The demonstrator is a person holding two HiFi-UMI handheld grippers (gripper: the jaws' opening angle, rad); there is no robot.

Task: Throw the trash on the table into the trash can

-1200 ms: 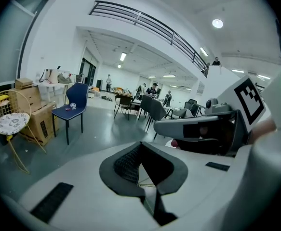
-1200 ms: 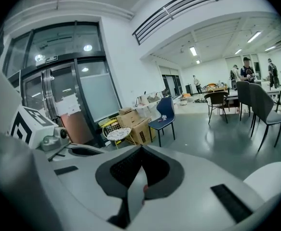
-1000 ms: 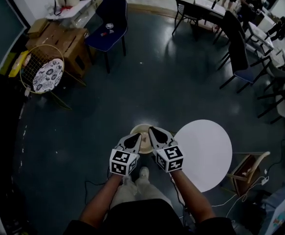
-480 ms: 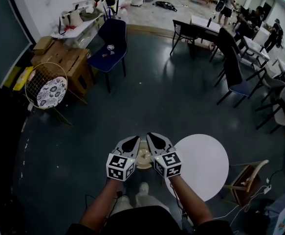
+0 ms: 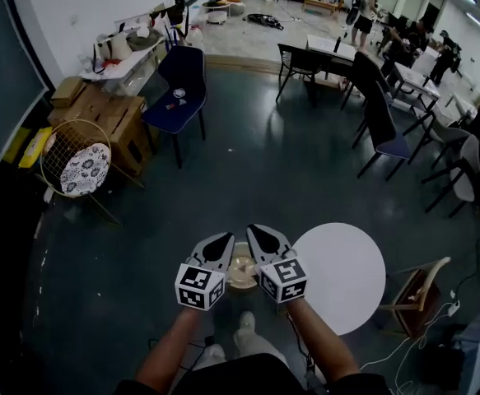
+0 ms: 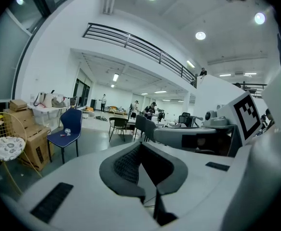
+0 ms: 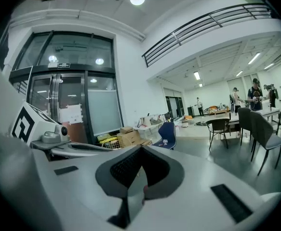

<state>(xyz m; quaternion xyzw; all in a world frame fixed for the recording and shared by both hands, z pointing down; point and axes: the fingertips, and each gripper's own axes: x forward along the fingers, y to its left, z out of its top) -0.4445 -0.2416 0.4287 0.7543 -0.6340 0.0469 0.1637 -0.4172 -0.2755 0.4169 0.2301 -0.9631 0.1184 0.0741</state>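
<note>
1. Over the can (image 5: 243,273), off the table's (image 5: 348,280) left edge, the left gripper (image 5: 220,243) and right gripper (image 5: 262,238) have risen, both pinched together and empty.
2. No trash shows on the table, so the task is probably done.

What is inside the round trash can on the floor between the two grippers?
Pale crumpled contents show in the middle of the trash can. The left gripper and right gripper cover its sides.

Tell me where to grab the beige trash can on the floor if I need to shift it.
Take the trash can by its rim, coming straight down from above, one jaw inside and one outside. It stands upright with its round mouth open upward, and the body looks too wide to span.
</note>
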